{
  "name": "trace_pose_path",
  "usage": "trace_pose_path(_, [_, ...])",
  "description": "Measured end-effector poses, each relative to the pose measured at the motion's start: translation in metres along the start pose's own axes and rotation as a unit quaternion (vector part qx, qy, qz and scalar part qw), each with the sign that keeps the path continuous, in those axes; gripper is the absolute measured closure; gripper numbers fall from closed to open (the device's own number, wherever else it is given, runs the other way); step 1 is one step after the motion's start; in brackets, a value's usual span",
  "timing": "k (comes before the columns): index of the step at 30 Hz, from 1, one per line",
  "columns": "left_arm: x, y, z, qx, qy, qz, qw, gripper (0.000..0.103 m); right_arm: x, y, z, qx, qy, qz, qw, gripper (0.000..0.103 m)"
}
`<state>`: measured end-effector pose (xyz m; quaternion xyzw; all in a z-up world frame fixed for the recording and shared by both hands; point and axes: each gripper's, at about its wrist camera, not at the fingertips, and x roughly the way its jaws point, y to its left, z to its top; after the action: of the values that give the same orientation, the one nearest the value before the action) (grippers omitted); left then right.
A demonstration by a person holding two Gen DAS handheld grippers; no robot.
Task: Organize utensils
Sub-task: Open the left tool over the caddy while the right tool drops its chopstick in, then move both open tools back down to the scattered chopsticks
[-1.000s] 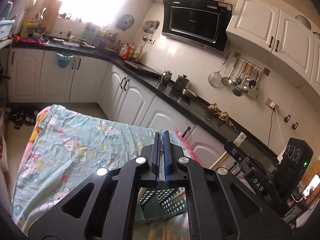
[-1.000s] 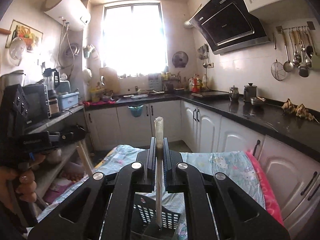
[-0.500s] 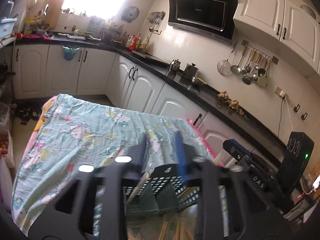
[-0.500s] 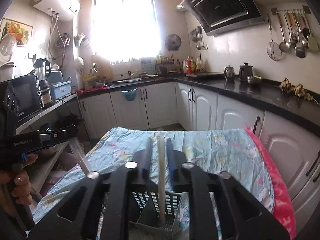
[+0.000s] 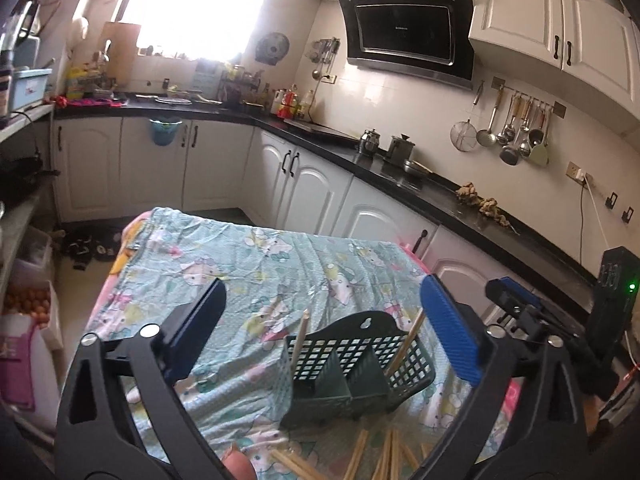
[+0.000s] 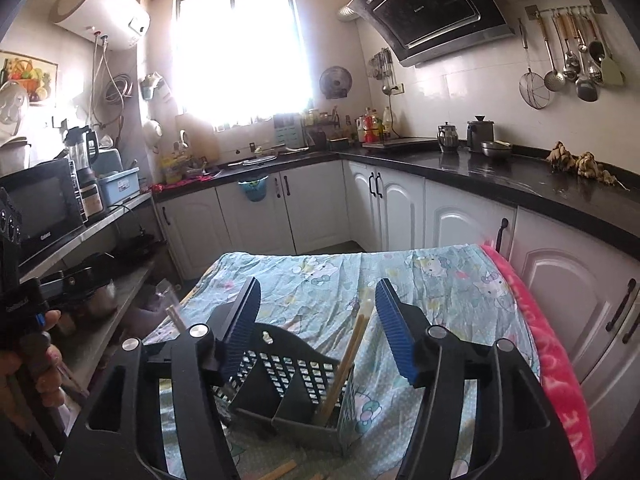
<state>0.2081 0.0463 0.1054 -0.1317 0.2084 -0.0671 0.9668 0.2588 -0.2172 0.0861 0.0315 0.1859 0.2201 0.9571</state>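
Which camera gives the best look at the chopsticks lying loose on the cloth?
The left wrist view: loose chopsticks fan out before the basket. The right wrist view shows only one or two ends at its bottom edge.

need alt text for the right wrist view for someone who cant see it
The right gripper, fingers just opened with nothing gripped, hovers over a dark mesh basket on a table under a cartoon-print cloth. One chopstick leans in the basket's right compartment. Behind are white kitchen cabinets and a bright window.

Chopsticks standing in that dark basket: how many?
2: one chopstick in the basket's left compartment, another chopstick in its right. More lie loose in front, partly hidden.
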Motion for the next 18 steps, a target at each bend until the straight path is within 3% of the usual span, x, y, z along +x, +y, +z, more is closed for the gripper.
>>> trace_pose_path(18, [-0.026, -0.005, -0.026, 0.013, 0.01, 0.01, 0.9998, 0.011, -0.047, 0.019, -0.025, -0.033, 0.017, 0.008, 0.999, 0.031])
